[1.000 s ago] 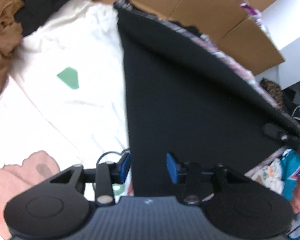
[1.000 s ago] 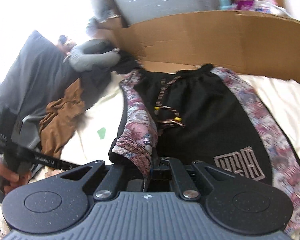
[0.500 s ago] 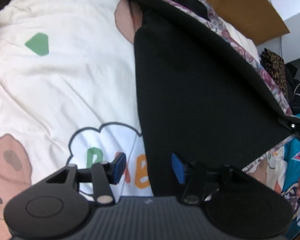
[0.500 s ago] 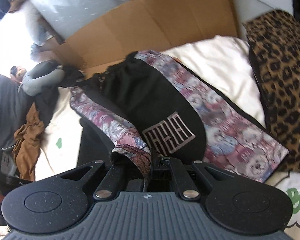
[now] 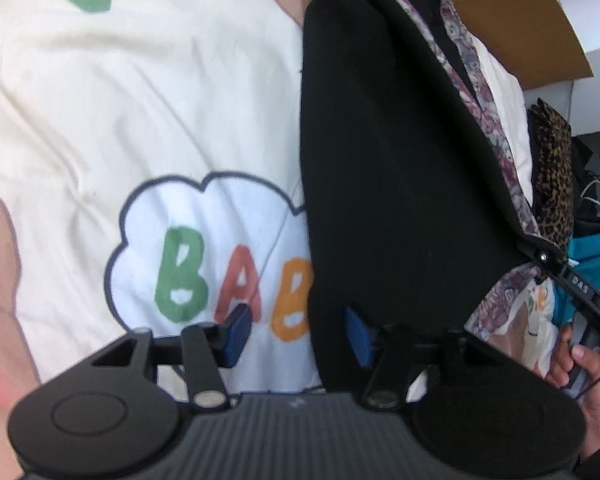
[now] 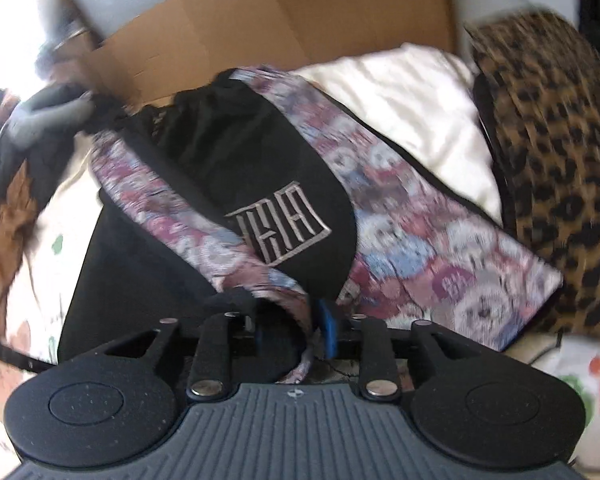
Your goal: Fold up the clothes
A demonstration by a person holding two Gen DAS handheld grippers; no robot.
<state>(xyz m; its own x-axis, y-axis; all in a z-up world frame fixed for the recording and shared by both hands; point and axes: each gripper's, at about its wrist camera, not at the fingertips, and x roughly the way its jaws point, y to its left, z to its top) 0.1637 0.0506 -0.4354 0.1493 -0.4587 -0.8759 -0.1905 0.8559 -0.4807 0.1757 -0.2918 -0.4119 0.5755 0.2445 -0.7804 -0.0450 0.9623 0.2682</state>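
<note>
Left tongs hang released, blue pads spread wide above the cream blanket with its coloured letters. Just right of them the black shorts hang lifted off the blanket, a patterned side stripe running along the edge. Right tongs are clenched on the shorts' patterned hem. A leopard-print cloth lies at the far right.
</note>
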